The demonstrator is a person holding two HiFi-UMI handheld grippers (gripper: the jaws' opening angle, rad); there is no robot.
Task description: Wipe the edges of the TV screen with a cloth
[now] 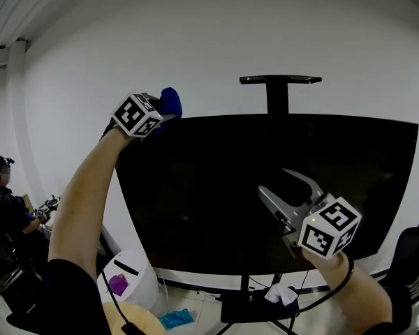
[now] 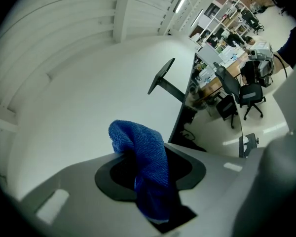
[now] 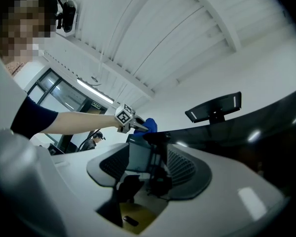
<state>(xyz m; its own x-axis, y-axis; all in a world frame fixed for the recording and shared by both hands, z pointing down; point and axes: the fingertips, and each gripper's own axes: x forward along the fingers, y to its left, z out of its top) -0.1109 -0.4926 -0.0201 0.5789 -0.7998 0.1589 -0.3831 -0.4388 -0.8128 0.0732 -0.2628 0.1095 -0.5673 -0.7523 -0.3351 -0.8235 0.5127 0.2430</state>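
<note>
A large black TV screen [image 1: 195,201] stands on a floor stand before a white wall. At its top left corner my left gripper [image 1: 166,114] is shut on a blue cloth [image 1: 171,102]. In the left gripper view the cloth [image 2: 143,152] bulges out between the jaws, with the TV's edge [image 2: 180,117] just beyond. My right gripper [image 1: 272,180] is held in front of the screen's lower middle, open and empty. The right gripper view shows its jaws apart [image 3: 148,167], with the left gripper [image 3: 133,125] and the cloth [image 3: 149,126] at the screen's [image 3: 246,127] top edge.
A black bracket [image 1: 279,80] rises above the TV. Below are a white bin [image 1: 129,281], a light blue rag [image 1: 176,318] on the floor and a white rag [image 1: 281,295] on the stand's base. A person [image 1: 3,208] sits far left. An office chair [image 1: 412,257] is at the right.
</note>
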